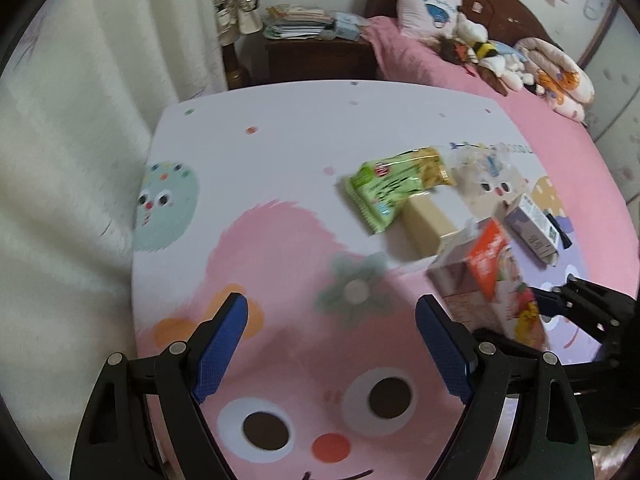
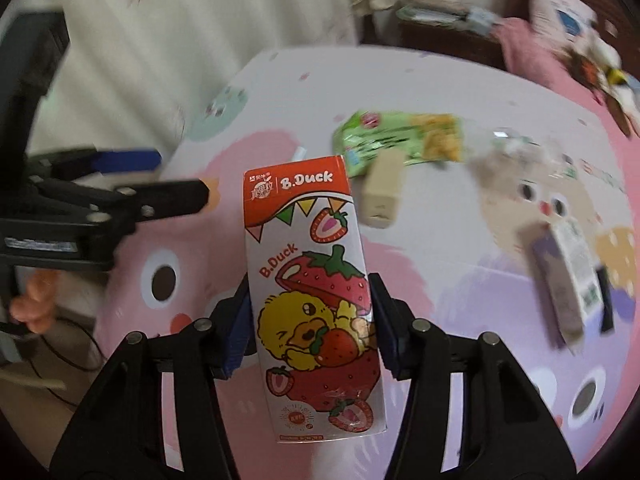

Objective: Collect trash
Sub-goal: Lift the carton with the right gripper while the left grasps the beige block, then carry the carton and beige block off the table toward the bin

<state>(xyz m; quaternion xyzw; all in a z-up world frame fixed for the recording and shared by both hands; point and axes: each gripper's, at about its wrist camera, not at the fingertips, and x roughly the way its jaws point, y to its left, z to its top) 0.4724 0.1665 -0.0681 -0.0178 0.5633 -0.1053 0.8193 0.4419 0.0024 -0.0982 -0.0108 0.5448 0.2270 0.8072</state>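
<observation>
My right gripper (image 2: 310,300) is shut on a strawberry B.Duck milk carton (image 2: 312,292) and holds it upright above the cartoon table mat (image 2: 460,92). The carton (image 1: 486,272) and the right gripper (image 1: 560,300) also show at the right of the left wrist view. My left gripper (image 1: 332,312) is open and empty over the mat's pink face; it shows at the left of the right wrist view (image 2: 176,178). On the mat lie a green snack wrapper (image 1: 390,186), a beige box (image 1: 430,220), a clear plastic wrapper (image 1: 478,162) and a purple-white carton (image 1: 532,228).
The mat (image 1: 280,120) covers a table beside a pink bed (image 1: 560,152) with a pillow and stuffed toys (image 1: 488,54). A white curtain (image 1: 72,160) hangs at the left. A dark nightstand (image 1: 312,56) with stacked papers stands behind the table.
</observation>
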